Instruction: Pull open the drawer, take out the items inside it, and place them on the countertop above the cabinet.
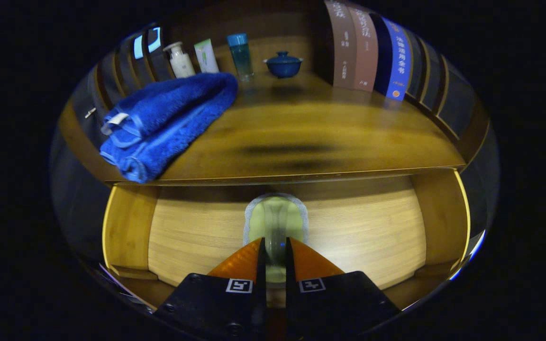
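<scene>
The tongs (275,246) are reaching into the open wooden drawer (126,227), and their two fingers are standing close together with a pale green, rounded item with a greyish-white rim (275,215) caught between them. The item's nearer part is sitting in the narrow gap between the fingertips, both of which appear to be pressing on it, while its wider rounded end is sticking out just ahead of them. What the item is made of is hard to tell; a clear, glassy streak is running down its middle. It is hanging or resting above the light wood drawer floor (358,237), which is spreading out on both sides of the tongs.

Beyond and above the tongs, the dark-stained wooden counter (311,137) is lying over the drawer. A folded blue terry towel (166,118) is lying on it, off to the left of the tongs. Farther beyond, a white pump bottle (179,60), a white-and-green tube (206,56), a teal transparent bottle (241,54) and a dark blue lidded ceramic bowl (283,65) are standing in a row. To the right beyond the tongs, a row of upright books (370,52) is standing.
</scene>
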Tool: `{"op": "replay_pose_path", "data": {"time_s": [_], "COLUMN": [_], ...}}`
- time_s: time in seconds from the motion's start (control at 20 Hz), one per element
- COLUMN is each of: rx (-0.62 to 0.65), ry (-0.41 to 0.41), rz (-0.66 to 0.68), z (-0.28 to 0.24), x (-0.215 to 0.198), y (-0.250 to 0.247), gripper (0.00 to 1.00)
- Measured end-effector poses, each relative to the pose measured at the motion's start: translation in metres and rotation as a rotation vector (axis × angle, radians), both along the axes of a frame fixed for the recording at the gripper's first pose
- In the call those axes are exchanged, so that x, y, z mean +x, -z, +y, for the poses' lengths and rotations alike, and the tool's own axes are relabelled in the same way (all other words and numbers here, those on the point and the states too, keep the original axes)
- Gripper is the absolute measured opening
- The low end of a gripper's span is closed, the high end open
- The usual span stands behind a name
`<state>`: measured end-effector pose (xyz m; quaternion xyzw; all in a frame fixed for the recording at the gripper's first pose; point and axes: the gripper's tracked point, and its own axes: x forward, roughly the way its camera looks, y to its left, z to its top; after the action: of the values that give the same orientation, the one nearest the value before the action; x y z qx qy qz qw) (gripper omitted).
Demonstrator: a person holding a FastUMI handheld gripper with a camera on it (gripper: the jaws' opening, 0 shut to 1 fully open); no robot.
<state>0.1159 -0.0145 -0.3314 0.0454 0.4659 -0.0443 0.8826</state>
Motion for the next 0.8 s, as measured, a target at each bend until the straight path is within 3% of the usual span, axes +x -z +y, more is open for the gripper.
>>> {"op": "replay_pose_path", "data": {"time_s": [0.2,0.4,0.6,0.8], "rx": [-0.038,-0.012,-0.012,0.008], "ry": [-0.007,0.005,-0.015,0.001], "rz": [-0.138,-0.231,-0.274,-0.307], "z": [0.0,0.002,0.003,-0.006], "x": [-0.016,-0.004,0.026,0.083], "y": [-0.061,-0.103,-0.124,-0.136], "gripper": [0.2,0.2,0.2,0.2]}}
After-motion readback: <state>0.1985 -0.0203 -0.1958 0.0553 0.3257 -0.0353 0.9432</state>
